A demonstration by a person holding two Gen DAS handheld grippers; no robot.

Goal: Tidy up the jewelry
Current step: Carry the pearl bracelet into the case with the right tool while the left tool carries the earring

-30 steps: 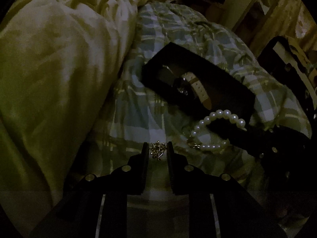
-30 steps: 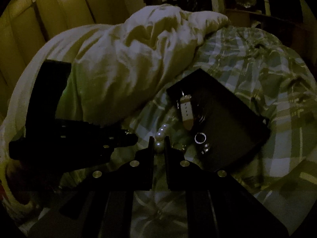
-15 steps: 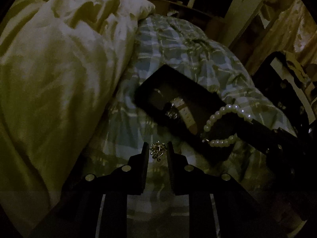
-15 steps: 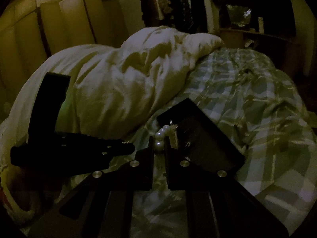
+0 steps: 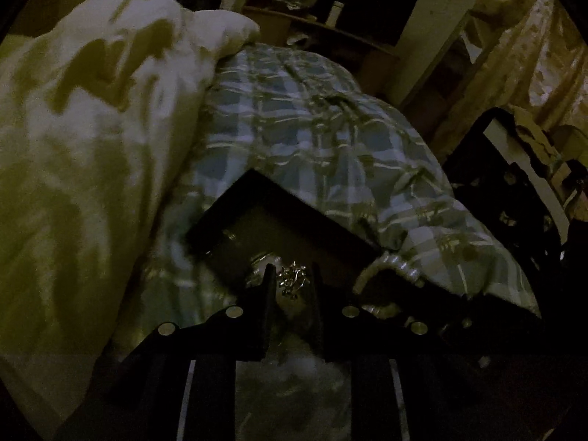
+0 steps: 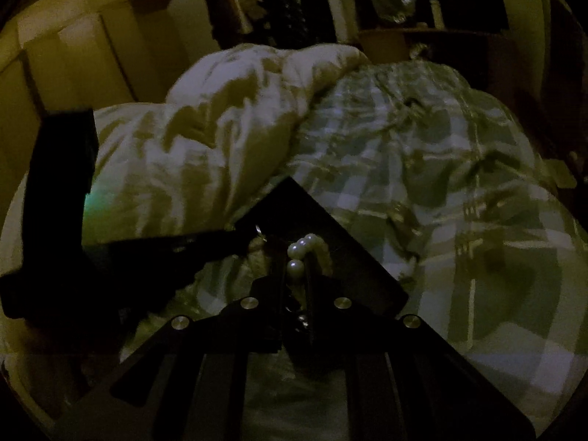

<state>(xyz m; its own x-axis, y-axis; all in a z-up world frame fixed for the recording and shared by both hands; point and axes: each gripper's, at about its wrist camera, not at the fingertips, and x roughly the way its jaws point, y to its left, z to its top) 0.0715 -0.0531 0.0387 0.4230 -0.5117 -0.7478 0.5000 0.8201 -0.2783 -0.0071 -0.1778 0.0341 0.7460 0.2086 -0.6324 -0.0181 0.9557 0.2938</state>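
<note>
A shallow black jewelry tray lies on the plaid bedspread, also in the right wrist view. My left gripper is shut on a small silver tangled piece of jewelry, held at the tray's near edge. My right gripper is shut on a white pearl bracelet, held over the tray. The bracelet shows blurred in the left wrist view, with the right gripper's dark body behind it. A pale watch strap in the tray is mostly hidden by the left fingers.
A rumpled white duvet rises left of the tray. The plaid bedspread stretches right and far. Shelves and a desk stand beyond the bed. The left gripper's black body fills the right view's left side.
Both grippers have moved forward and lower toward the tray, each keeping its jewelry. The tray now sits right under the fingertips; the view has tilted up toward the room.
</note>
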